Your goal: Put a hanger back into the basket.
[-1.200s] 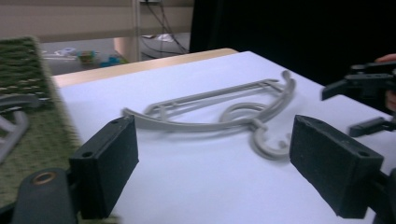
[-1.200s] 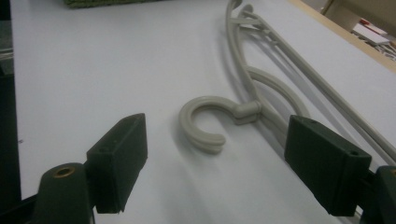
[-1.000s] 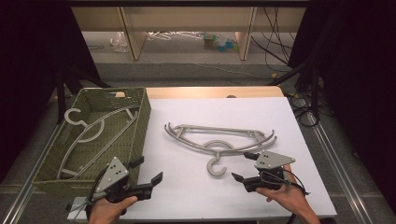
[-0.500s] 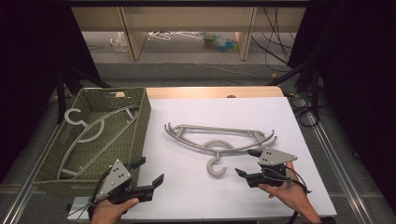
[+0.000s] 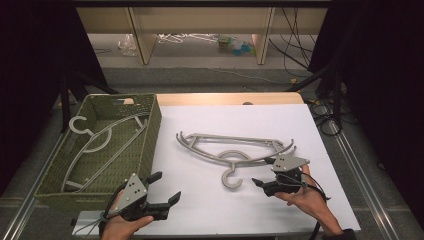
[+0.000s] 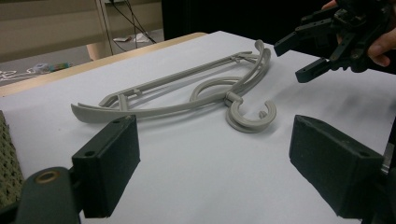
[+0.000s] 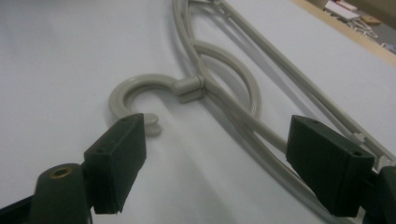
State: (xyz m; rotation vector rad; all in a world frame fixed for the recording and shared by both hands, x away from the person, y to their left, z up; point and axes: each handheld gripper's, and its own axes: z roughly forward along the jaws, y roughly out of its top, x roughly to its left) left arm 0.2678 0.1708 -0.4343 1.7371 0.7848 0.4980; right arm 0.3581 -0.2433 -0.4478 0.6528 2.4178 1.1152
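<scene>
Okay, I've got a smooth grey plastic hanger (image 5: pixel 235 152) lying flat on the matte white table sheet (image 5: pixel 210 210), its round open hook (image 5: pixel 232 179) curling toward the near edge. My right gripper (image 5: pixel 268 176) sits just right of that hook, low over the sheet, jaws spread wide and gripping nothing; in the right gripper view the blocky black pads (image 7: pixel 116 161) frame the hook and the looped neck of the hanger. My left gripper (image 5: pixel 165 189) is near the front edge, beside the woven olive basket (image 5: pixel 150 135), jaws also wide apart and empty. Inside that basket, at far left, another grey hanger (image 5: pixel 95 145) lies slanted against the ribbed weave. In the left gripper view the curved arms of the table hanger stretch away, with the right gripper hovering beyond.
</scene>
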